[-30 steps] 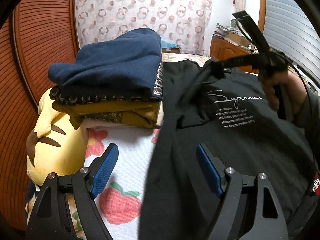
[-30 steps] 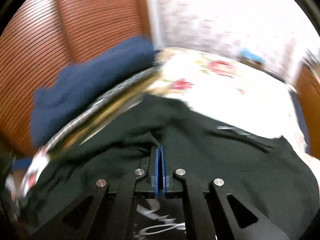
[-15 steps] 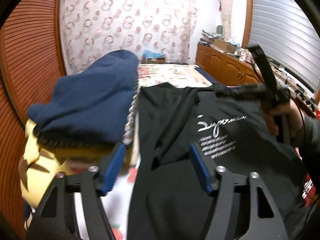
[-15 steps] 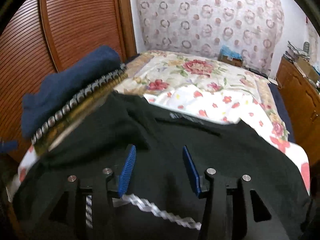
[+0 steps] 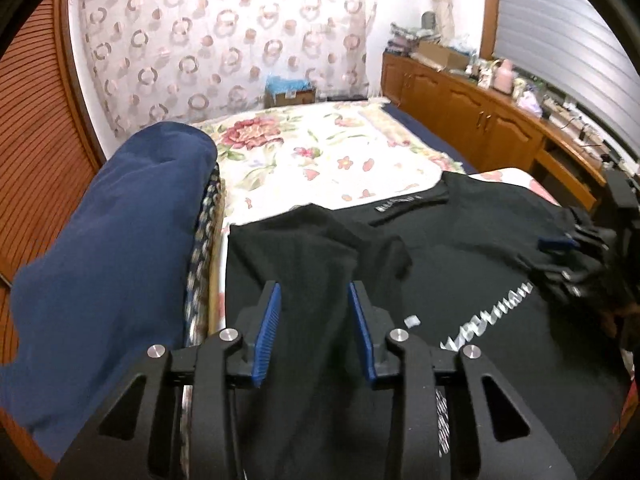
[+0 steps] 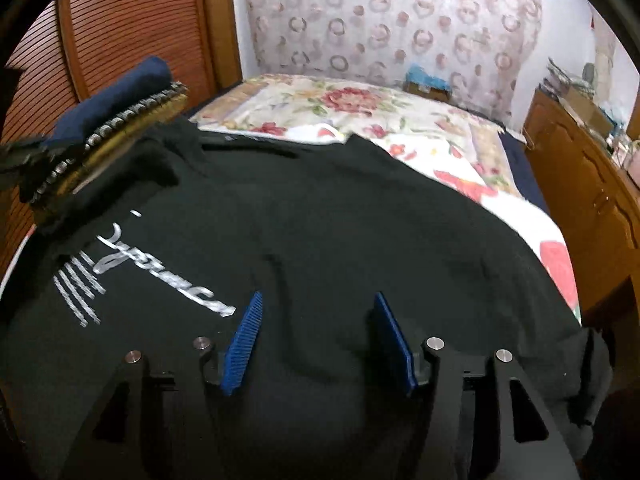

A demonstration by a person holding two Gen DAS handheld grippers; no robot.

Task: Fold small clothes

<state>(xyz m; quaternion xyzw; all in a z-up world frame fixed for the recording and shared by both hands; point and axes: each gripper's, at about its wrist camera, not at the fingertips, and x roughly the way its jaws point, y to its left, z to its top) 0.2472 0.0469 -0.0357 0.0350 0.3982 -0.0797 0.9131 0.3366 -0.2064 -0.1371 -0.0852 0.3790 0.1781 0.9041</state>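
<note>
Both grippers have shifted since a second ago: the right gripper, then pinched shut at the cloth, has just been opening and now stands moderately wide with nothing between its pads; the left gripper, then spread wide over the shirt's edge, has just been closing to a narrow gap, black cloth under it but not visibly pinched. Black T-shirt lies spread on the floral bedspread, print side up, white lettering showing, collar label toward the far end of the bed. Its left sleeve appears already turned in over the body. Stack of folded clothes, navy piece on top, sits just beside the shirt on its left, touching its edge in the right wrist view. Wooden cabinets run along the right of the room. Judgement: first side fold looks released; step in hand is repositioning for the next fold, probably the right side or sleeve. Next move calls for each claw to find a fresh edge and pinch the top layer only, then carry it across evenly so the turned-in sleeve is not dragged out. Hem end is hidden below both cameras; cannot tell its state.
</note>
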